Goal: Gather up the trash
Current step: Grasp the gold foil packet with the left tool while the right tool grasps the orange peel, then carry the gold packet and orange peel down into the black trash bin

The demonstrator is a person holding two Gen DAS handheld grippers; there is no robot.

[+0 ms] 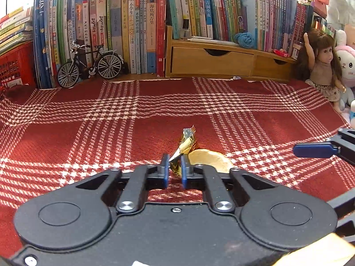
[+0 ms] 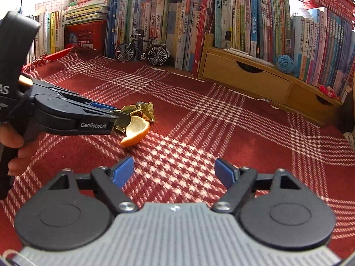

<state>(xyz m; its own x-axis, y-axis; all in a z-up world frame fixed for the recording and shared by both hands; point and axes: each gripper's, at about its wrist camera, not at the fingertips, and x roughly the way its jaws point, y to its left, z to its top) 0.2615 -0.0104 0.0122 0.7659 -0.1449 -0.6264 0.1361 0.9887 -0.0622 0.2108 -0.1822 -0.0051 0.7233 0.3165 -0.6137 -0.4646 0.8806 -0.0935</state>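
A crumpled gold foil wrapper [image 1: 187, 143] lies on the red checked cloth [image 1: 111, 122], and my left gripper [image 1: 174, 165] is shut on its near end. Just right of it rests an orange peel [image 1: 210, 158], touching the wrapper. In the right wrist view the left gripper [image 2: 121, 117] comes in from the left, pinching the gold wrapper [image 2: 142, 110] above the orange peel [image 2: 136, 133]. My right gripper [image 2: 174, 173] stands open, nearer than the peel, with only cloth between its blue pads. One right fingertip [image 1: 315, 150] shows at the right edge of the left wrist view.
A wall of upright books [image 1: 137, 33] and a wooden drawer shelf [image 1: 221, 59] line the back. A model bicycle [image 1: 88, 66] stands at the back left beside a red crate [image 1: 13, 66]. A doll [image 1: 321, 66] and plush toys sit at the right edge.
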